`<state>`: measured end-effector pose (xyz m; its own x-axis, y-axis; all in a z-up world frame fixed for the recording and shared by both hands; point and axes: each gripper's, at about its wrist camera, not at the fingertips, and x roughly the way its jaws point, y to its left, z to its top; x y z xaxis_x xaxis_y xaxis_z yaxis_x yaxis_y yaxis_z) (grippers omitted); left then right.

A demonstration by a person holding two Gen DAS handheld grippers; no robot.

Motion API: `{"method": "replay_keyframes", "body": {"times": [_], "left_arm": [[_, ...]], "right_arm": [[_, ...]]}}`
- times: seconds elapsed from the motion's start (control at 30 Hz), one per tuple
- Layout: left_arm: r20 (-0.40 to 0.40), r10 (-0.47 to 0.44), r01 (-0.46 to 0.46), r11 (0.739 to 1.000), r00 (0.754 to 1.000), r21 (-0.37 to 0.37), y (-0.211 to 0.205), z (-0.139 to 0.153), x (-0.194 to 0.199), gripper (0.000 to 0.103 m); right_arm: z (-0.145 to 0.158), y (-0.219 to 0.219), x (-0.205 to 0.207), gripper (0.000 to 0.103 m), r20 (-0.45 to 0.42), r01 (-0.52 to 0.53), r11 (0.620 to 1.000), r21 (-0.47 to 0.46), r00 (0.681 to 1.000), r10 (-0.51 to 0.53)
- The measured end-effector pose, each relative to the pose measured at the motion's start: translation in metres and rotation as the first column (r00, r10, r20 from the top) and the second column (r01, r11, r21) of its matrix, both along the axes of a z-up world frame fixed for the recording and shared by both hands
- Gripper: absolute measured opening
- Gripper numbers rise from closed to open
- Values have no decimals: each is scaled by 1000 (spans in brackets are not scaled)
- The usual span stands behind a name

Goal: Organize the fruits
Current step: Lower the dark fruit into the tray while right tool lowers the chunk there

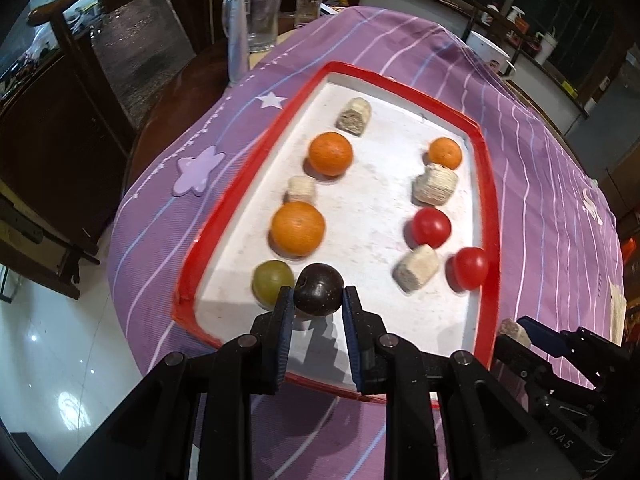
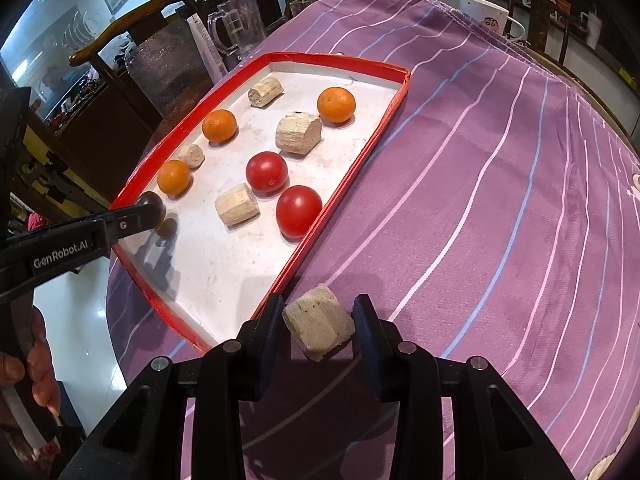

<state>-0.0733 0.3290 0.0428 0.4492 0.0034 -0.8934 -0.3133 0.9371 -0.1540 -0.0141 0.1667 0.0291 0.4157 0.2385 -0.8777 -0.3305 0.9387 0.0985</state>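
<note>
Fruit sat in two rows inside a white tray [image 1: 384, 216] with a red rim, on a purple striped cloth [image 2: 500, 200].

The left gripper [image 1: 318, 300] had its jaws almost shut, pinching a dark round plum [image 1: 319, 294] over the tray's near left corner. A green fruit [image 1: 272, 282] sat just beside the plum, at its 9 o'clock. At 12 o'clock from there was a big orange [image 1: 298, 229], then a pale chunk [image 1: 302, 190] touching it, then a second orange [image 1: 330, 153], and another pale chunk [image 1: 354, 117] at the far end.

In the right row, the near tomato [image 1: 471, 267] sat by the red rim. A pale chunk [image 1: 415, 274] lay at its 9 o'clock. A second tomato [image 1: 431, 227] sat a bit farther off, toward 11 o'clock. Past it came a bigger pale chunk [image 1: 435, 184] and a small orange [image 1: 445, 153], touching each other.

The right gripper [image 2: 319, 326] was off the tray, over the cloth, just past the tray's near right corner. Its jaws were partly open and pressed on a pale chunk [image 2: 319, 326] held between them.

White writing on the left gripper's arm said "GenRobot.AI" [image 2: 60, 254]. A hand [image 2: 38, 364] held that tool at 8 o'clock in the right wrist view.

A clear glass mug [image 1: 262, 12] stood past the tray at 11 o'clock. A white cup [image 2: 484, 14] with a cartoon face stood at 1 o'clock.
</note>
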Motion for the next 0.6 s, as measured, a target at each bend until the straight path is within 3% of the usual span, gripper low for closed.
{"method": "replay_keyframes", "body": {"times": [0.3,0.6], "left_arm": [[0,14,-14,1000,1000,-6,5,-1,2,23],[14,24,-25,1000,1000,16,-6,2,1,23]], "right_arm": [[10,-3,0,40,40,15,1000,8,999,-15],[25,7,-1,40,86,-75,997,20,994,73]]}}
